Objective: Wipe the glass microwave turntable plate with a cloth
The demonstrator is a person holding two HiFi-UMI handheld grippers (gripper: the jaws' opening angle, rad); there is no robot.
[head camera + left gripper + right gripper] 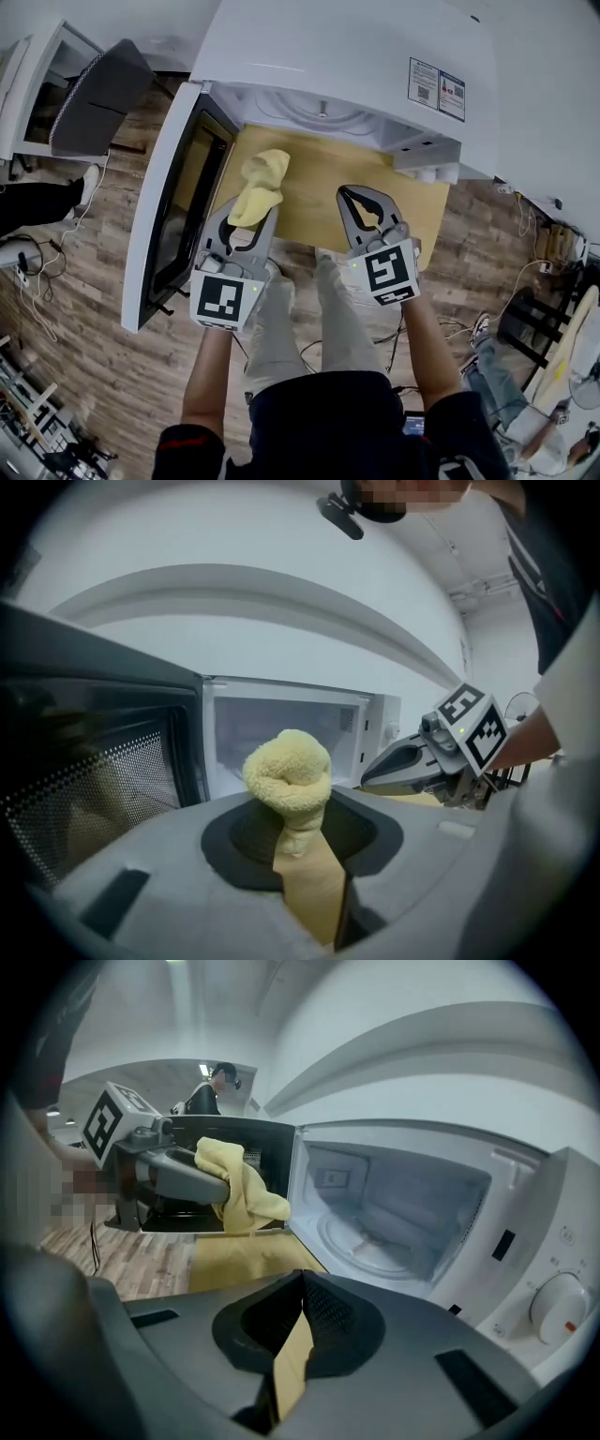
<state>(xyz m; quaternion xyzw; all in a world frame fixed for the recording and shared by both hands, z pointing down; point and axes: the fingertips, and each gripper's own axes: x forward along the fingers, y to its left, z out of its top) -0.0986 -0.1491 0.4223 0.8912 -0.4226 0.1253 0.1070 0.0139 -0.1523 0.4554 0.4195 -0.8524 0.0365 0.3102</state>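
My left gripper (250, 216) is shut on a yellow cloth (260, 187), which bunches up above its tips over the wooden table. In the left gripper view the cloth (289, 778) stands as a fluffy wad in front of the open microwave cavity (281, 733). To the right, level with the left one, my right gripper (360, 195) is shut with nothing in it. From the right gripper view, the round turntable (370, 1239) lies on the cavity floor; its glass is hard to make out. That view also has the left gripper (178, 1172) with the cloth (236, 1190).
The white microwave (328, 47) stands on the wooden table (323, 202), its door (173, 202) swung open at the left. Control knobs (553, 1307) sit right of the cavity. A grey chair (103, 89) stands at the far left, and a person (211, 1091) is in the background.
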